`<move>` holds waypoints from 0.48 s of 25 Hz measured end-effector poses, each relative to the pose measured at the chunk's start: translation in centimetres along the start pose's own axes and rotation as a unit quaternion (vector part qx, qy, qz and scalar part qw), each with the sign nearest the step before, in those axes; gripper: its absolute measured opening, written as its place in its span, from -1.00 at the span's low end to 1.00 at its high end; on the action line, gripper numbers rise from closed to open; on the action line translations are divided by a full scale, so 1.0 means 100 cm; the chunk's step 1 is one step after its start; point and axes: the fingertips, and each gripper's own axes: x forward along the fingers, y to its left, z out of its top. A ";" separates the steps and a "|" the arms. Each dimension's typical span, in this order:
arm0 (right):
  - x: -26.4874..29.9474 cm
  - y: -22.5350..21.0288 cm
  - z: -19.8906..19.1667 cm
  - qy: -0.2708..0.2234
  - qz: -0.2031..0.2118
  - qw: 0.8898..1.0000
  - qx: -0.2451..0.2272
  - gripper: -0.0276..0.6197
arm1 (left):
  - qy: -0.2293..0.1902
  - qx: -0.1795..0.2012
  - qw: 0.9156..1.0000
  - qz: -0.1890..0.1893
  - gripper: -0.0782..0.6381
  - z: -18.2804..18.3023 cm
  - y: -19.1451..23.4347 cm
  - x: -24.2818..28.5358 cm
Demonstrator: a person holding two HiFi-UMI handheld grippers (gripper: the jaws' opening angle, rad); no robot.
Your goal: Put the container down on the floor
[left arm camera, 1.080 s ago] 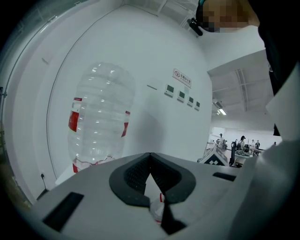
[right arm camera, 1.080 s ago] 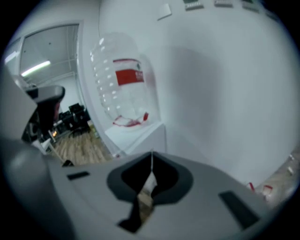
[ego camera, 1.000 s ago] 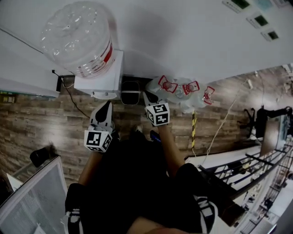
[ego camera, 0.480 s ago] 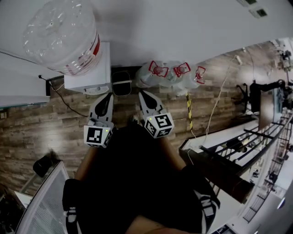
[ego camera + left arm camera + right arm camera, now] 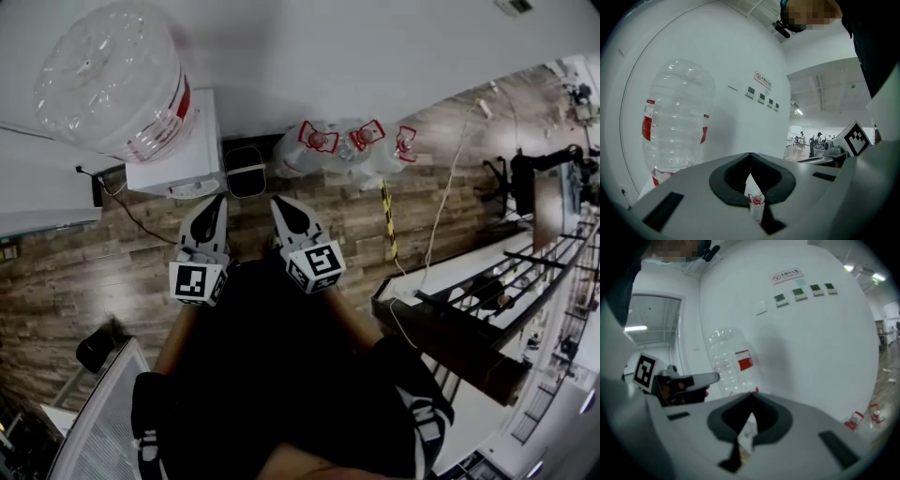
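Observation:
Three clear water containers with red handles stand on the wood floor against the white wall; their red handles also show at the right gripper view's lower right. My right gripper hovers short of them, jaws shut with nothing between them. My left gripper hangs beside it, in front of the white water dispenser, jaws closed and empty. One container's red cap shows through the gap under the left jaws.
A large clear bottle sits on the dispenser. A dark bin stands between dispenser and containers. A yellow-black strip and a white cable cross the floor at right. Stair railings lie right; a dark object sits at lower left.
My right gripper has drawn back from the containers towards the person and now sits level with the left one. The left gripper has hardly moved.

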 end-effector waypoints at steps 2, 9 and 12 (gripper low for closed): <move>-0.003 0.000 -0.001 -0.004 0.001 1.000 0.000 -0.82 | 0.001 -0.003 1.000 0.004 -0.69 0.002 -0.002 0.000; -0.006 0.005 0.002 -0.019 0.006 1.000 0.010 -0.82 | -0.001 -0.001 1.000 0.003 -0.69 -0.002 -0.003 -0.007; -0.008 0.005 -0.001 -0.022 0.008 1.000 0.010 -0.82 | -0.001 -0.003 1.000 0.005 -0.69 -0.003 -0.004 -0.009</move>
